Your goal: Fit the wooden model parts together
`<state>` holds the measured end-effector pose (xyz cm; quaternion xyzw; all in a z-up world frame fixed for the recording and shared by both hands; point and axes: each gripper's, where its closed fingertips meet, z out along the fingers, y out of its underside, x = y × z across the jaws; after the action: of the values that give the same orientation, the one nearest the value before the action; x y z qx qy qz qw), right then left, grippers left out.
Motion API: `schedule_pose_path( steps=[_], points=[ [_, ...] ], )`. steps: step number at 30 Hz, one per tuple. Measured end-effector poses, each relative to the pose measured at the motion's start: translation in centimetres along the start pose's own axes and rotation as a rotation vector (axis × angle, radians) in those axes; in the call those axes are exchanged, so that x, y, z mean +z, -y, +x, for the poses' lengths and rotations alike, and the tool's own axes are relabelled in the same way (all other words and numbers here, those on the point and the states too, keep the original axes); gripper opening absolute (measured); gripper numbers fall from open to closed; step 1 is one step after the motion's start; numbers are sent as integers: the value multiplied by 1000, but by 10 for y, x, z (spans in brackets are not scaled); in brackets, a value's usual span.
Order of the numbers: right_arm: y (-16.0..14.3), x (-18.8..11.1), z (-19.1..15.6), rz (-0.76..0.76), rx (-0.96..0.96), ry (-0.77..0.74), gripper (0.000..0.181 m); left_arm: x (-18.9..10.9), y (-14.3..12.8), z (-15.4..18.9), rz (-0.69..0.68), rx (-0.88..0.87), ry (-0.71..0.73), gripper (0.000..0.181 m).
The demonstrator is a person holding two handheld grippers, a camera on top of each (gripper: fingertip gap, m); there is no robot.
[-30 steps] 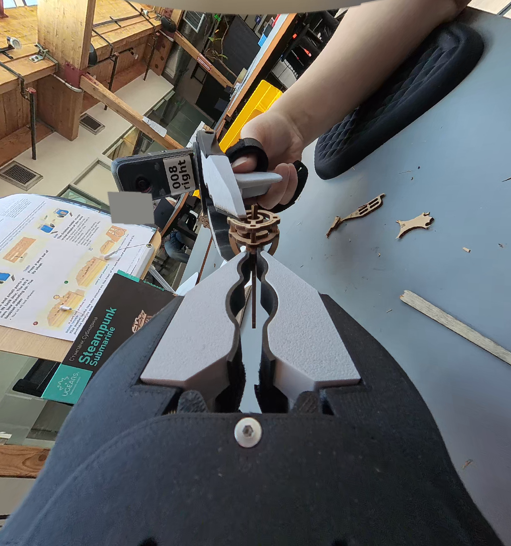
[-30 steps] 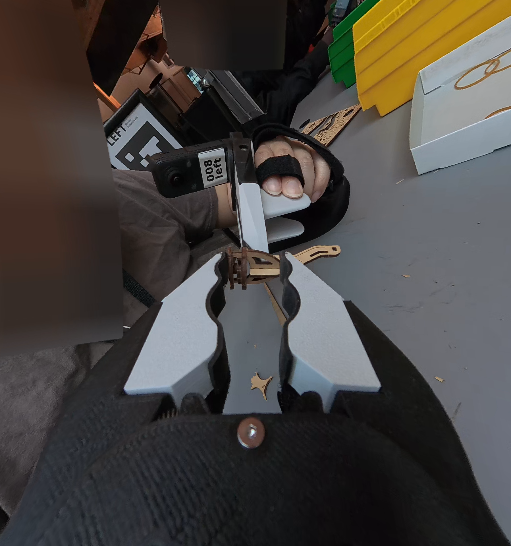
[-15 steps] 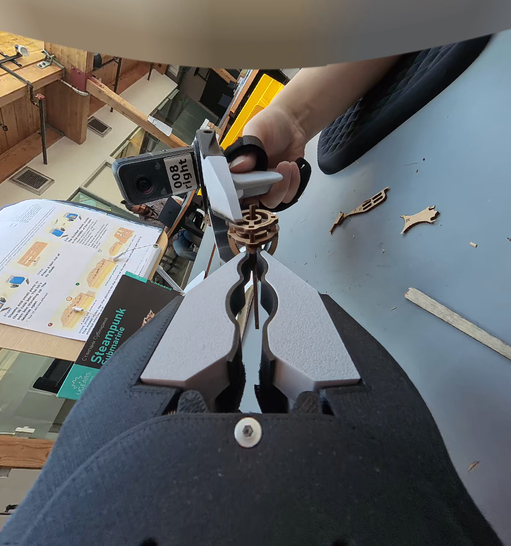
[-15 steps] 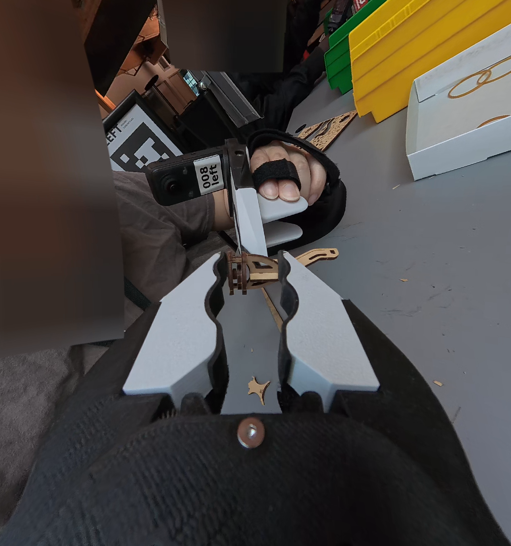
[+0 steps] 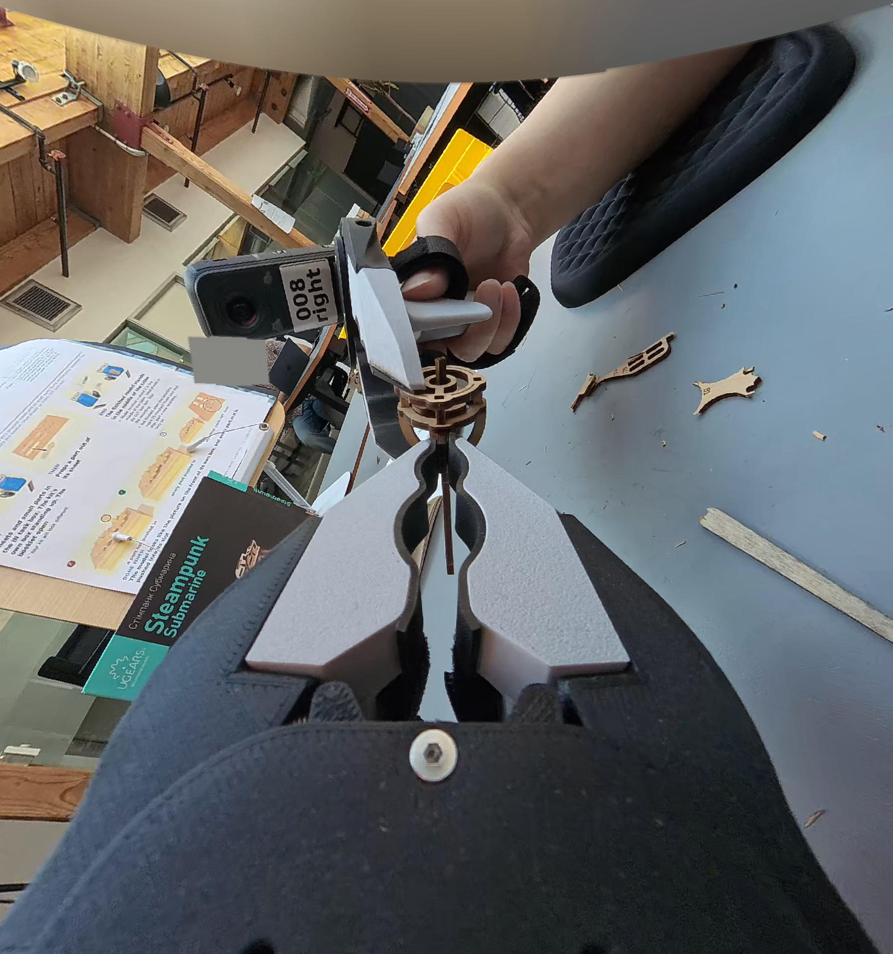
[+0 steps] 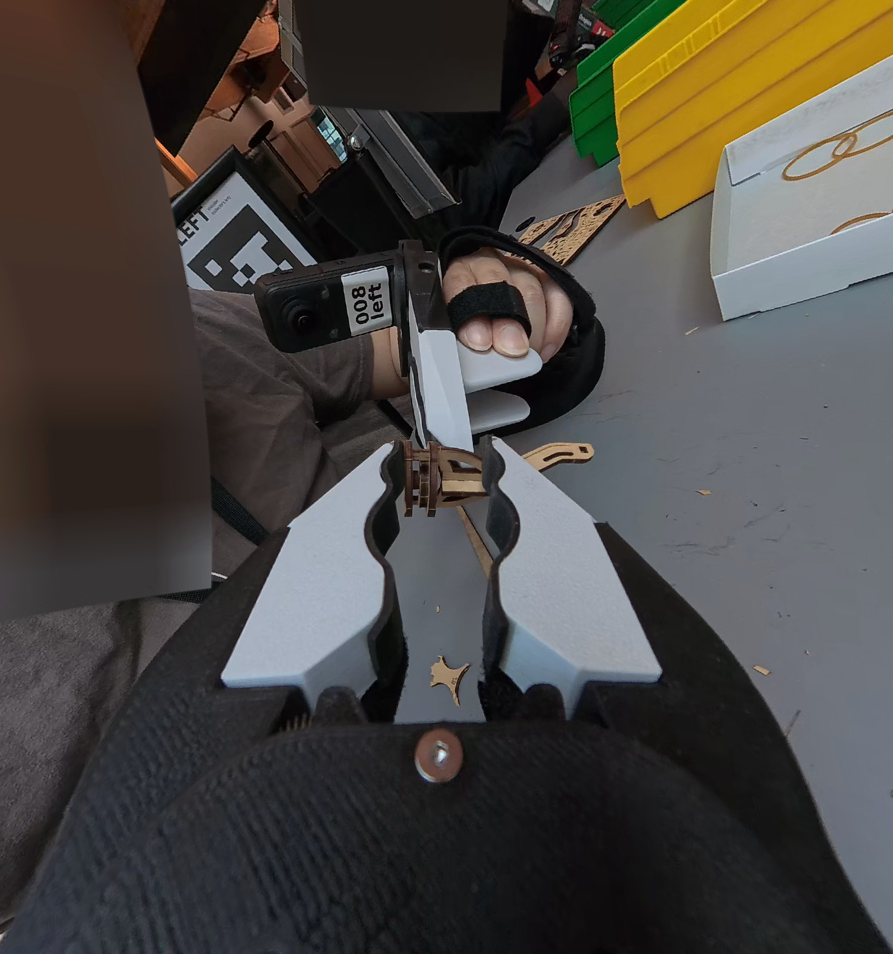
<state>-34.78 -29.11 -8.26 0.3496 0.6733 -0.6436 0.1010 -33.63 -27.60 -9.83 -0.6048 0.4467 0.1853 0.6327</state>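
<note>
Nearest to my left camera, my left hand-held gripper is clenched on a thin wooden strip, seen edge-on, that runs up between its fingers into the round wooden model assembly just past the tips. In my right camera, my right hand-held gripper grasps that assembly between its fingertips, above the grey bench. A small loose cut-out lies on the bench between my right fingers. Beyond, I see two more loose wooden pieces and a pale wooden stick well apart on the bench. Farther off stand a white tray, then yellow bins and green bins.
</note>
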Motion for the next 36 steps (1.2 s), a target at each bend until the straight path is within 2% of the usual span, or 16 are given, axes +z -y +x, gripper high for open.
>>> schedule_pose_path(
  steps=[3, 4, 6, 7, 11, 13, 16, 20, 24, 28, 31, 36],
  points=[
    [2, 0, 0, 15, 23, 19, 30, 0, 0, -2, 2, -5, 11, 1],
    [4, -1, -1, 28, 10, 33, 35, -1, -1, -4, -2, -8, 19, 1],
    [14, -4, 0, 79, -60, -5, 55, -1, -4, -8, -17, -37, 31, 0],
    [18, -7, 2, 96, -154, -54, 55, -1, -7, -10, -32, -70, 37, 1],
    [30, -15, 0, 92, -722, -369, 62, 0, -19, -16, -98, -270, 30, 1],
    [29, -12, -8, 74, -864, -411, 64, 1, -21, -17, -108, -381, 14, 1],
    [32, -12, -12, 84, -949, -453, 69, 0, -21, -21, -93, -535, 4, 1],
    [29, -17, 3, 47, -970, -521, 64, -3, -12, -27, -13, -758, -45, 1],
    [32, -21, 4, 29, -1056, -576, 58, -6, -6, -35, 57, -1011, -110, 0],
    [40, -24, -1, -3, -1155, -643, 44, -10, 4, -48, 138, -1256, -207, 0],
    [58, -29, -14, 2, -1232, -699, 37, -11, 9, -54, 150, -1386, -273, 0],
    [76, -18, -46, -58, -1350, -641, 33, -16, 26, -69, 169, -1499, -346, 0]
  ],
)
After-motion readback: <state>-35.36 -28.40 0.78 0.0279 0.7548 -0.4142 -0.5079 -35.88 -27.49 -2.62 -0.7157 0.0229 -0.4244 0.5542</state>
